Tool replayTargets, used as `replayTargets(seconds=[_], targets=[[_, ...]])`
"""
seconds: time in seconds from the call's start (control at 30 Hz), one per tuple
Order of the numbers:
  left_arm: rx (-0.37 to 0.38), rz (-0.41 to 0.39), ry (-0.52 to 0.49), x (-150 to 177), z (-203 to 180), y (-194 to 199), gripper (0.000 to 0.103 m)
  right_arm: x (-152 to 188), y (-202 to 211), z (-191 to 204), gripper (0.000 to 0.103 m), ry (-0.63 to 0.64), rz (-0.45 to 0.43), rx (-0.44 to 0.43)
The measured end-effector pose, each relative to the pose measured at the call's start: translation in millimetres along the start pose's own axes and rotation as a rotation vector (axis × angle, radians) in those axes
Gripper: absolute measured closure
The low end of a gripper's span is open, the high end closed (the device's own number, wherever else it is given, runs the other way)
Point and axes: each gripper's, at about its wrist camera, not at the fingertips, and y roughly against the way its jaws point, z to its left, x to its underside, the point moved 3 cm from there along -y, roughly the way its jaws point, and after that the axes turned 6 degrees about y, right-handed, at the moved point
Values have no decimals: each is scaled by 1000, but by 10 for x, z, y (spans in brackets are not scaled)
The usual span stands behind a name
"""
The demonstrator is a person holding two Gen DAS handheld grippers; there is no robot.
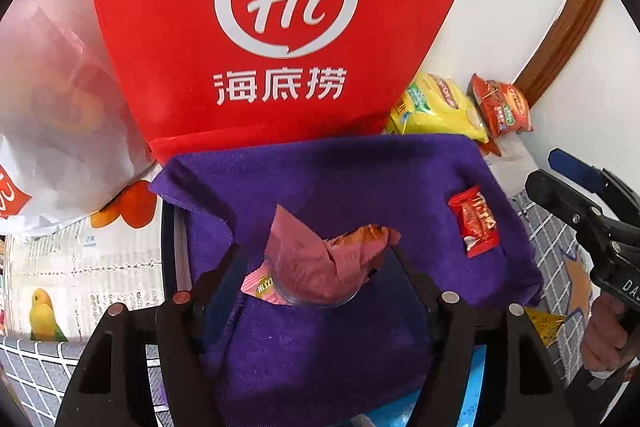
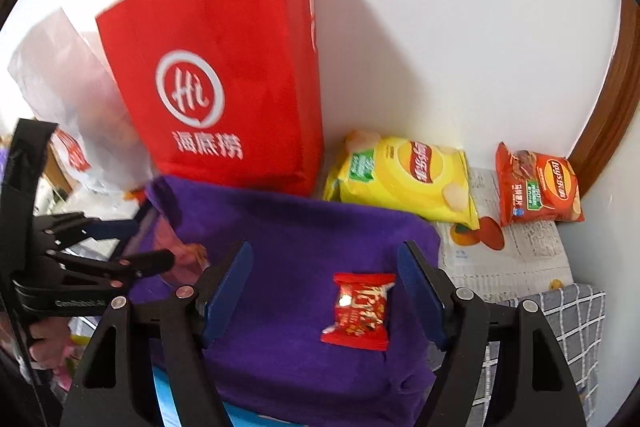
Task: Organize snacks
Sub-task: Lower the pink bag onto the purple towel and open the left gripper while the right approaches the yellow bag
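White wall corner, purple cloth [image 2: 288, 251] laid out, 1 red bag [image 2: 224, 75] behind.
On the cloth: 1 red candy [image 2: 358, 311] between right gripper's [image 2: 324, 295] open jaws; left gripper [image 1: 316, 267] open around 1 pink packet [image 1: 320, 263]; 2 chip bags [image 2: 404, 175] beside.

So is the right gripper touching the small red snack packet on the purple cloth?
Apart. The right wrist view shows the right gripper open, with purple cloth visible between each finger and the red packet.
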Motion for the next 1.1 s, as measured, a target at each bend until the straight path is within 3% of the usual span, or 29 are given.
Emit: replayTargets(seconds=[0.2,0.43,0.73,0.93,1.03,1.1], targets=[[-6,-26,-15,-23,12,159,34,8,212,-21,29,-13,-39,35],[7,-62,-33,-21,-83,359,34,372,599,-223,29,-40,-28,151],[5,-132,-60,-31,-196,685,34,1135,863,-262,30,-70,69,104],[17,-127,-45,74,-149,850,34,1558,686,-212,30,-68,140,60],[-6,-127,-36,158,-90,926,34,1673,563,-230,30,-82,149,86],[-17,-128,-27,234,-31,990,34,1716,479,-230,30,-95,145,58]])
